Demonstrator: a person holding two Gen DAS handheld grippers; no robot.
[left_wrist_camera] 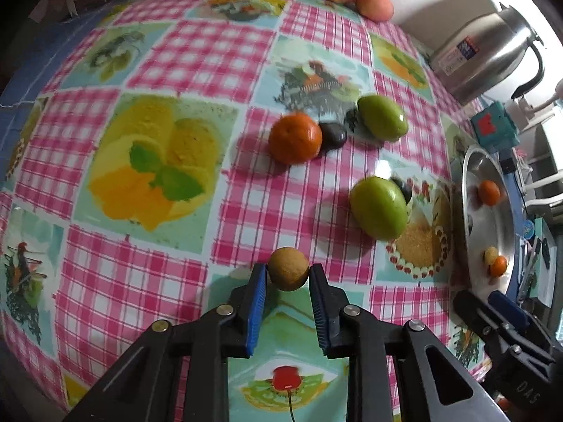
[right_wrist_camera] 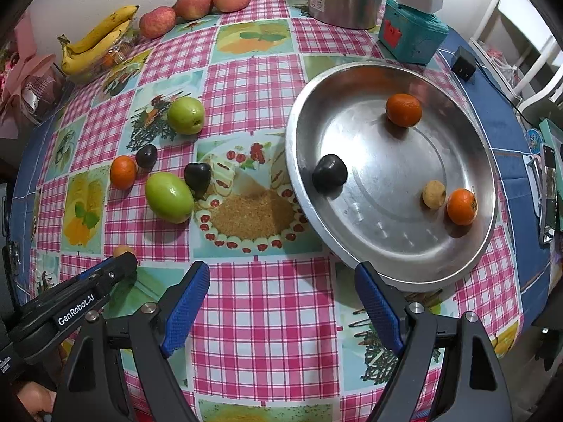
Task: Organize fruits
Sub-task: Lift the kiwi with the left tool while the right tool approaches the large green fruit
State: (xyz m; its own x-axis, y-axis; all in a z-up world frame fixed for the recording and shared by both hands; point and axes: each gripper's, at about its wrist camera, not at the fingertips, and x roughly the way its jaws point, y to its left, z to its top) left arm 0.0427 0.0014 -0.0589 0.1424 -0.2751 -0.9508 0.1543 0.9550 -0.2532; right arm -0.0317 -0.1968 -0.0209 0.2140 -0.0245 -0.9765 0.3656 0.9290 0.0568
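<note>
My pictures are bright, round and bent at the dark edges; the left one is blurry, with glare on the metal tray (right_wrist_camera: 355, 81)

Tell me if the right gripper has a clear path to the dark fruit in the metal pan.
Probably yes. The right gripper is open and empty, the dark fruit sits just inside the near-left rim of the metal pan, and nothing lies between; only the low rim must be cleared.
</note>
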